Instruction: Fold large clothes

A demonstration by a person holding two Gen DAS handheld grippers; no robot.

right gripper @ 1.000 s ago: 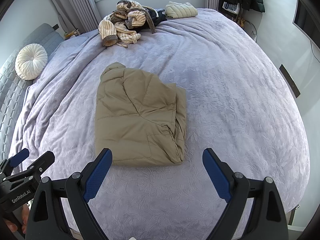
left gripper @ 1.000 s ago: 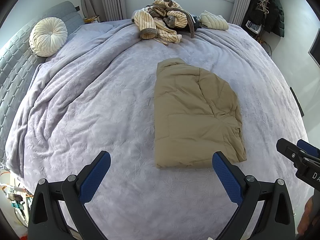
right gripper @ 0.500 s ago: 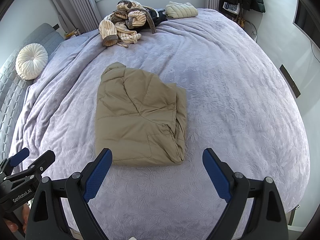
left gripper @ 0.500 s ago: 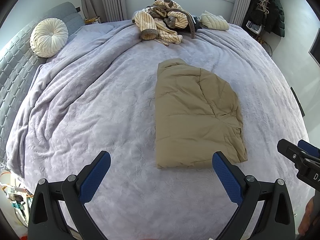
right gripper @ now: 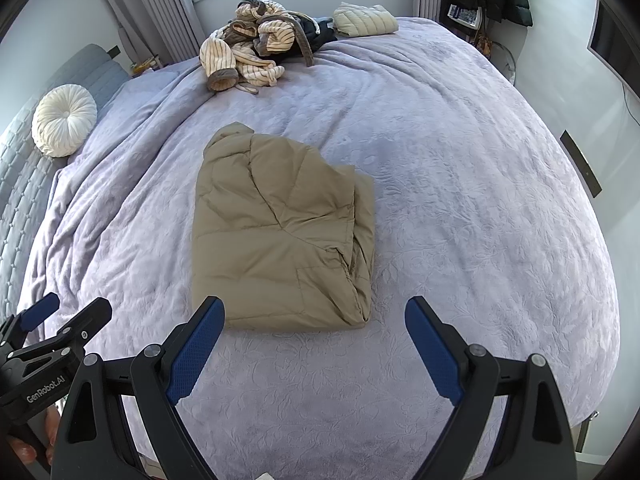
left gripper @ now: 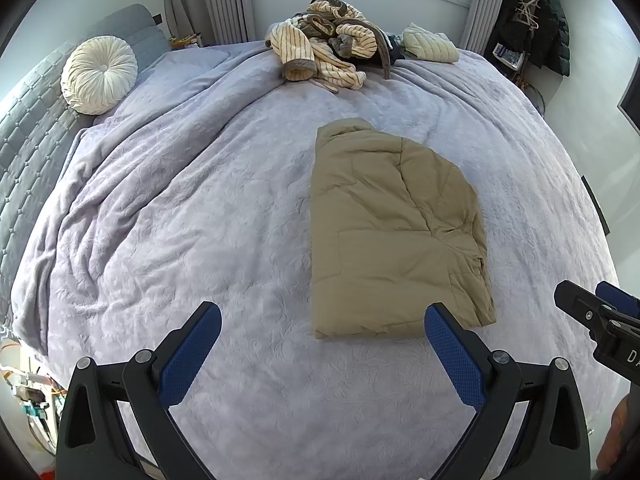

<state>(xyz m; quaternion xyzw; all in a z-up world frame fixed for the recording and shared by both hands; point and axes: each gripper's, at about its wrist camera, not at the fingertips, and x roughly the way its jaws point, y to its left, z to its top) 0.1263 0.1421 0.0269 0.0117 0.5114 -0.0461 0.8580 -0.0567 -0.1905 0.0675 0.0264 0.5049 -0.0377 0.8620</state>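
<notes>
A tan padded jacket (left gripper: 394,236) lies folded into a rough rectangle on the lavender bed cover (left gripper: 192,208); it also shows in the right wrist view (right gripper: 280,236). My left gripper (left gripper: 322,326) is open and empty, held above the bed near the jacket's near edge. My right gripper (right gripper: 314,320) is open and empty, also just short of the jacket's near edge. Neither gripper touches the jacket. Each gripper shows at the edge of the other's view, the right one (left gripper: 600,320) and the left one (right gripper: 52,328).
A heap of striped cream and brown clothes (left gripper: 326,50) and a folded pale quilted garment (left gripper: 430,44) lie at the bed's far end. A round white cushion (left gripper: 99,75) leans on the grey headboard at left. Dark coats (left gripper: 536,16) hang at the far right.
Both grippers have drifted very slightly; the jacket lies as before. Both stay open.
</notes>
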